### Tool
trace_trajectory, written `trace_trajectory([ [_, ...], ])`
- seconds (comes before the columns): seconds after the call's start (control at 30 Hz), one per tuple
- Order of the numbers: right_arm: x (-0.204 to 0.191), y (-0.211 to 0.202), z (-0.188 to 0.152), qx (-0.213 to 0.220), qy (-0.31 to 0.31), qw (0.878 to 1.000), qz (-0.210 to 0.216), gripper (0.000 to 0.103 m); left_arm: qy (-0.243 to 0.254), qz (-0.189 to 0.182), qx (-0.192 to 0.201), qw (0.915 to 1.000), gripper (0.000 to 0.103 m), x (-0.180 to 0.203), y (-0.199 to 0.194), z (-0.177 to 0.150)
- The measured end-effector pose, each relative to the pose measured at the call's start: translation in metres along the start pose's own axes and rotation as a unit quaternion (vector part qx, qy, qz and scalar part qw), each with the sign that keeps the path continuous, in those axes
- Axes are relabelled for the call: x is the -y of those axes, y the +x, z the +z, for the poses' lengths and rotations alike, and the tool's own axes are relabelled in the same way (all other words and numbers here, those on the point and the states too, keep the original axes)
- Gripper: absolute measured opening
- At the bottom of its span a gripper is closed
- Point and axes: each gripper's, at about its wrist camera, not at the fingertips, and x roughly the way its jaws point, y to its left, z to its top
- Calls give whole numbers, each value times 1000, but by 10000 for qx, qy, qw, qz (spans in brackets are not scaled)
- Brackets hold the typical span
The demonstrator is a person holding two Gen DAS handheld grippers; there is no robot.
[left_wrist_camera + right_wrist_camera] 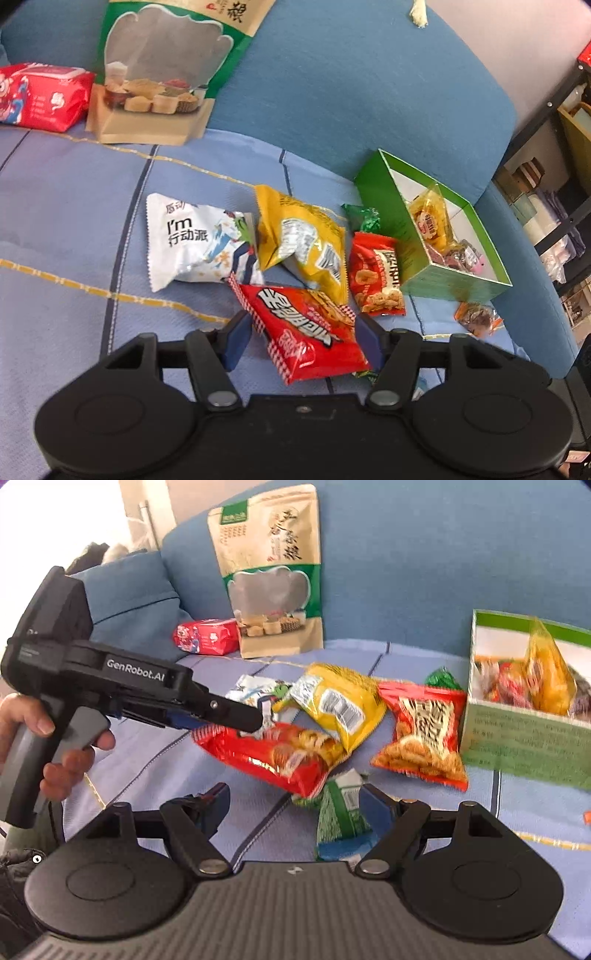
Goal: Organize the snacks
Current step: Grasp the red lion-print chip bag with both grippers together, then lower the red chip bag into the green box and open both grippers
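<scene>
**Snacks loose on a blue sofa seat, green box at the side**

Surface: a blue sofa (369,92); the seat has a pale blue cover (74,221) with dark and yellow lines. A dark shelving rack (554,147) stands past the sofa arm.

Against the backrest: a tall kraft-and-green pouch (159,66), upright, with a red pack (40,96) lying beside it.

Green box (417,240): open top, on the seat by the arm, several small sweets inside.

Red snack packet (310,332): flat on the seat, long axis diagonal in the left wrist view, far end toward the white packet (195,243). A yellow packet (303,240) overlaps its far edge. A smaller red packet (376,277) lies between these and the box.

Left tongs (303,338): spread wide, 1 finger either side of the red packet, pads not pressing.

Right tongs (295,812): released, a green-and-white sachet (340,812) lying between them.
</scene>
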Motion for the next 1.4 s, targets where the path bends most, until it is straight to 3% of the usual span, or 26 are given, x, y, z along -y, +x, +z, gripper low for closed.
trace_trajectory([
  [0.27, -11, 48, 16, -569, -821, 9949, -123, 103, -53, 194, -164, 9997, 89, -12, 12, -6],
  [0.43, -11, 73, 20, -919, -757, 9929, -12, 103, -2, 275, -201, 9994, 88, -17, 16, -12],
  [0.53, -14, 81, 22, -1001, -647, 9928, 87, 103, 19, 242, -185, 9995, 69, -15, 21, -12],
  [0.57, -15, 80, 22, -978, -623, 9932, 53, 103, -29, 235, -161, 9996, 61, -15, 21, -12],
  [0.6, -16, 78, 22, -924, -600, 9939, 48, 99, -88, 234, -153, 9996, 44, -15, 21, -11],
  [0.67, -15, 69, 20, -764, -497, 9958, 110, 78, -72, 185, -110, 9997, 28, -12, 17, -11],
  [0.87, -17, 45, 15, -464, -282, 9984, 176, 76, 79, 201, 56, 9998, 24, 5, 3, -13],
  [1.1, -11, -11, 28, 353, -291, 9989, -62, 75, 494, -153, 491, 9975, 24, 47, -25, 4],
  [1.4, 53, -59, 38, 967, 160, 9923, -761, 75, 1003, -698, 643, 9904, 24, 128, 12, 44],
])
